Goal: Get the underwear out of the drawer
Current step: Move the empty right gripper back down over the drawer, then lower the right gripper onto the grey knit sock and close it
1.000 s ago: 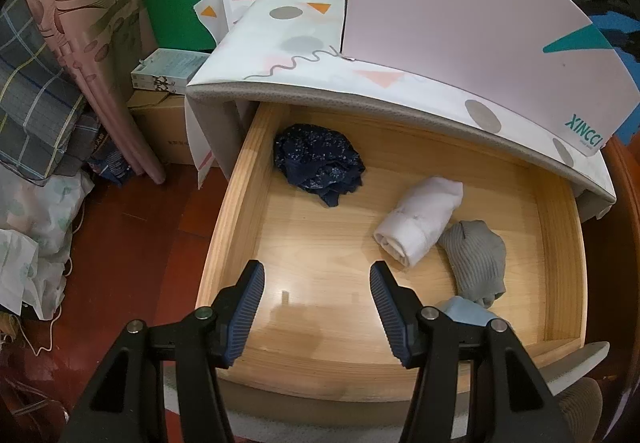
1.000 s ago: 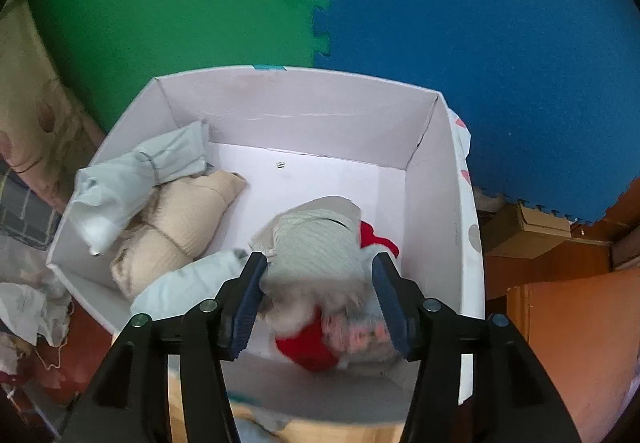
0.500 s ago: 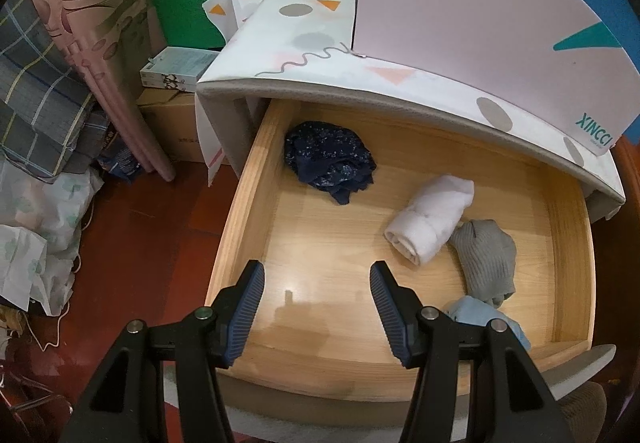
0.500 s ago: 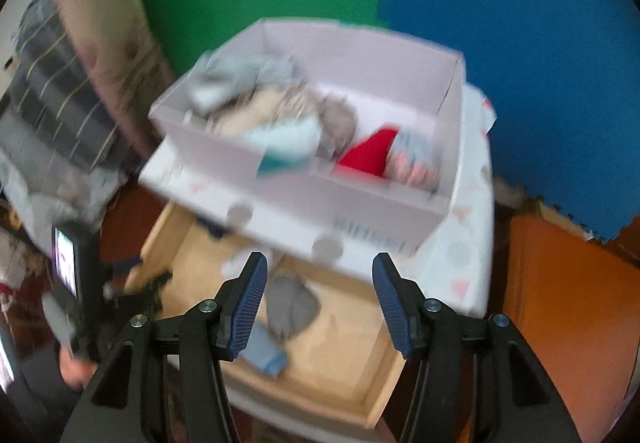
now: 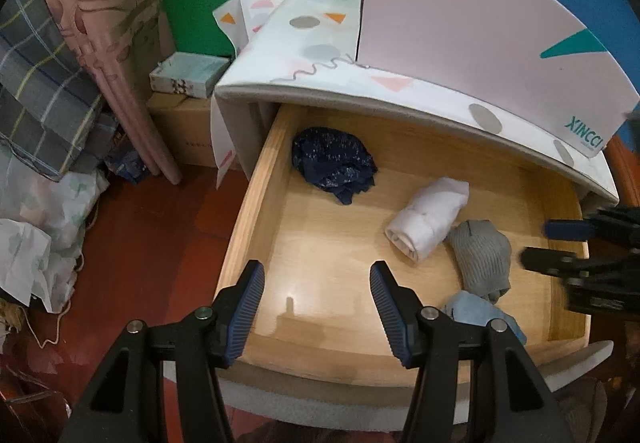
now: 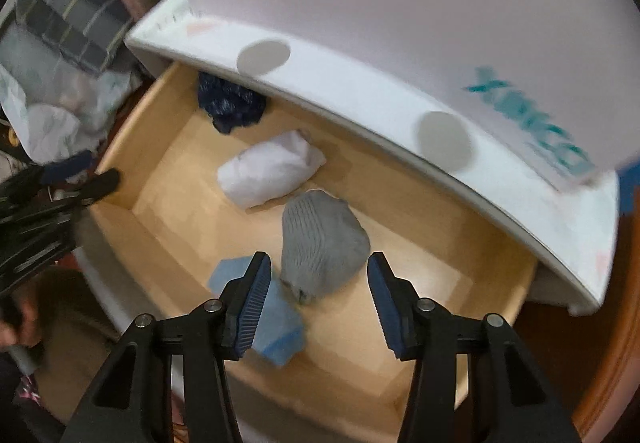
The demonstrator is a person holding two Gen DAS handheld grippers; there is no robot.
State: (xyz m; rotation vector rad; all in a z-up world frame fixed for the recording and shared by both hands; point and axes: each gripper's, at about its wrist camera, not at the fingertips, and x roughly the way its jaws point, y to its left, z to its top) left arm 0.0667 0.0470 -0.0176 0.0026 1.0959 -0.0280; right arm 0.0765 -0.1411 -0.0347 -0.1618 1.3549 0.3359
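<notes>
The wooden drawer [image 5: 248, 219] stands pulled out. Inside lie a navy patterned piece [image 5: 334, 163], a white roll [image 5: 428, 219], a grey ribbed piece [image 5: 480, 257] and a light blue piece [image 5: 484, 313]. My left gripper [image 5: 316, 303] hangs open over the drawer's bare front left, holding nothing. My right gripper [image 6: 318, 283] points down over the grey ribbed piece [image 6: 324, 239], which shows between its fingers; its jaws are closing and the pads stand apart from the cloth. The light blue piece [image 6: 272, 327] lies under its left finger. The right gripper [image 5: 538, 245] also shows at the drawer's right side.
A white box [image 5: 480, 43] stands on the patterned cabinet top [image 5: 312, 55] above the drawer. Left of the cabinet are a cardboard carton [image 5: 180, 123], a small box [image 5: 188, 73], a pink curtain [image 5: 108, 43] and piled cloth [image 5: 40, 203] on a red-brown floor.
The right gripper swung from over the white box, where a grey and red bundle lay between its fingers, down into the drawer. It now appears in the left wrist view. The left gripper barely moved.
</notes>
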